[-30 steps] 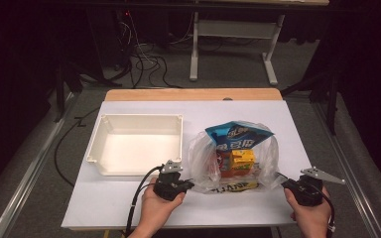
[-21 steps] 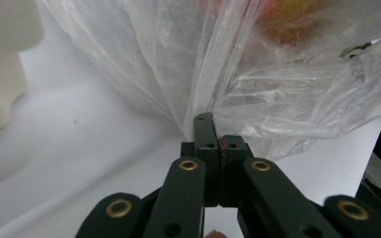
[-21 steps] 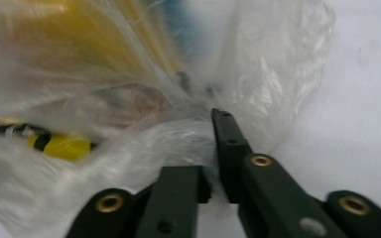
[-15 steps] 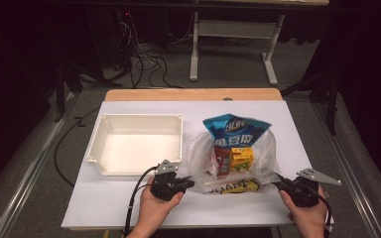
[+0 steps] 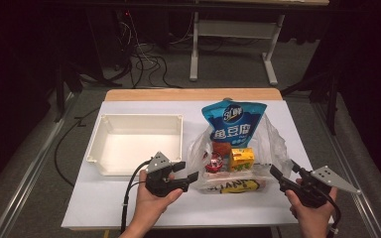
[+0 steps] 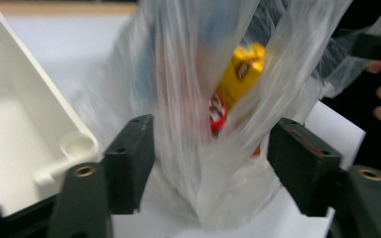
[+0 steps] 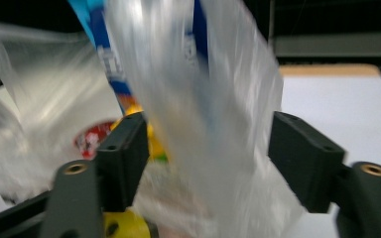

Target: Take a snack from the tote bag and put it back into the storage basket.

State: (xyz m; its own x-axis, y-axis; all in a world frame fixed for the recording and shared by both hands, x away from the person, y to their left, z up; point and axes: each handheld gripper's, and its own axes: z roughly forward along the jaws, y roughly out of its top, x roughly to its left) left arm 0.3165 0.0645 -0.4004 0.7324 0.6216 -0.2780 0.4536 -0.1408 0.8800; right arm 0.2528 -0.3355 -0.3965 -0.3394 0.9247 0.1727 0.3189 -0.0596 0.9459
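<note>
Near the counter's (image 5: 129,208) front edge we see both jaw pairs spread wide with film of the clear plastic bag (image 5: 273,144) between them: the left hand-held gripper (image 5: 187,172) and the right hand-held gripper (image 5: 281,179). The bag blurs its contents; a yellow carton (image 5: 241,159) and a blue pouch (image 5: 232,121) show. The white tray (image 5: 104,144) stands left, beside the bag.
</note>
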